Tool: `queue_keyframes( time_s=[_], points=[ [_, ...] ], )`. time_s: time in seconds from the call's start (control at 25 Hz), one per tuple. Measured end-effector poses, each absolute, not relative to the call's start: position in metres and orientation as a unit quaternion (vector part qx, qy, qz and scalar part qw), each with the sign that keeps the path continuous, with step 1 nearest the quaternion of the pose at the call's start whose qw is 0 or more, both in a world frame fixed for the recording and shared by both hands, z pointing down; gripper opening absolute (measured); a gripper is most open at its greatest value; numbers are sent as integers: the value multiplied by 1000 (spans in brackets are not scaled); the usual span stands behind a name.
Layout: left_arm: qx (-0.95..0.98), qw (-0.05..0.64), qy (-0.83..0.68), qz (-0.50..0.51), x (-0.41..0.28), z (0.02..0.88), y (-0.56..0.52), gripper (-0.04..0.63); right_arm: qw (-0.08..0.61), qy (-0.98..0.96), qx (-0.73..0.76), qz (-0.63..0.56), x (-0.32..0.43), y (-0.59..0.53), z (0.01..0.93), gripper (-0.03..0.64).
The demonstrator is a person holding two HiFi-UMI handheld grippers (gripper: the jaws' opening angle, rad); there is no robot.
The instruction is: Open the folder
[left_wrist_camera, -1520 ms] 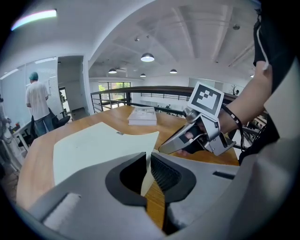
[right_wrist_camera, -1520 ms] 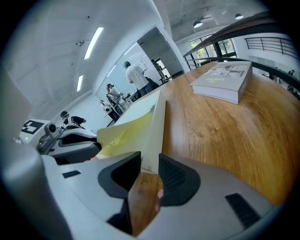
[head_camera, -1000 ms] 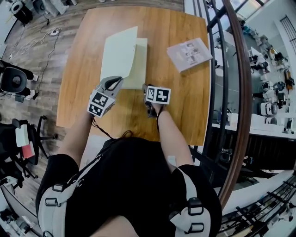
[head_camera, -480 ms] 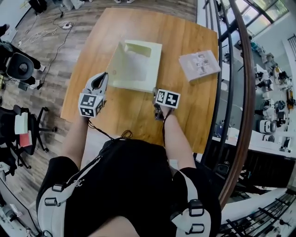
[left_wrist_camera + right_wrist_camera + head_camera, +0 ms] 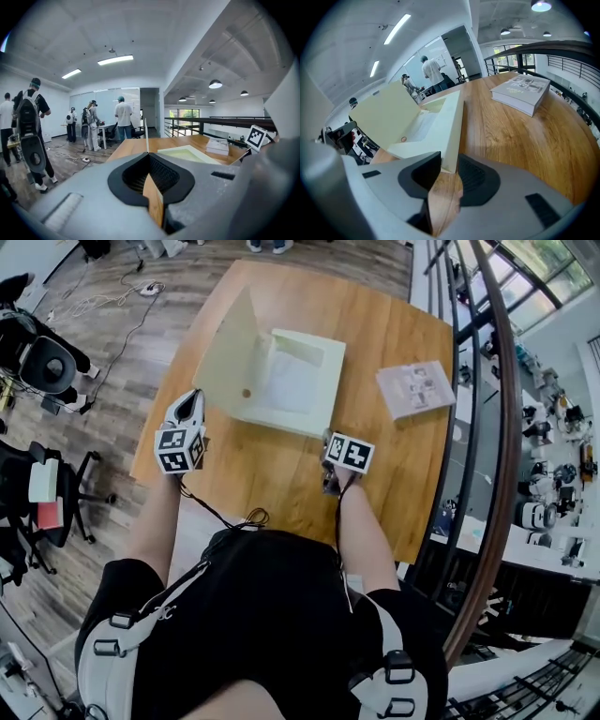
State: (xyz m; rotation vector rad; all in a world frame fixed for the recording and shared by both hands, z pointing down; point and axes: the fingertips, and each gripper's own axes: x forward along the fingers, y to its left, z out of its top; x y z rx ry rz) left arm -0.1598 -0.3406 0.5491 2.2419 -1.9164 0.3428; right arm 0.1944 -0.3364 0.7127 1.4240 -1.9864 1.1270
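1. Shows the left tool (image 5: pixel 190 401) with jaws together on nothing, drawn off to the left edge of the brown wooden worktop (image 5: pixel 375 484) and no longer at the cover gripped a second ago.
2. Shows the right tool (image 5: pixel 326 435) parked in the same spot as before, jaws closed on the near right corner of the pale green box-shaped folder (image 5: pixel 281 421) and pinning its tray to the worktop.
3. Leaves the flat pale green cover (image 5: pixel 223 357) standing free along the folder's left side, close to upright and swung further open than half a second ago, with a round snap stud (image 5: pixel 246 393) visible on its inner face.
4. Lays the shallow inside of the tray bare to the head view, no longer shaded by the cover.
5. Keeps the white printed booklet (image 5: pixel 415 388) well apart on the right of the worktop, untouched.
6. Reads as the opening all but done: cover off the tray and released, probably needing only a push flat to the left.
7. Carries one risk, judged from the near-upright stance: falling back shut, with the lean impossible to tell for sure from these views.
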Motion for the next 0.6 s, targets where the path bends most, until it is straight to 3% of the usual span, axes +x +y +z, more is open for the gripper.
queue_keyframes(
  time_s=[0.32, 0.6],
  points=[
    [692, 155, -695, 115, -229, 595, -345, 2, 231, -707, 526, 412, 194, -334, 713, 118],
    [643, 288, -709, 39, -276, 639, -351, 2, 237, -695, 540, 412, 195, -333, 714, 118]
  ],
)
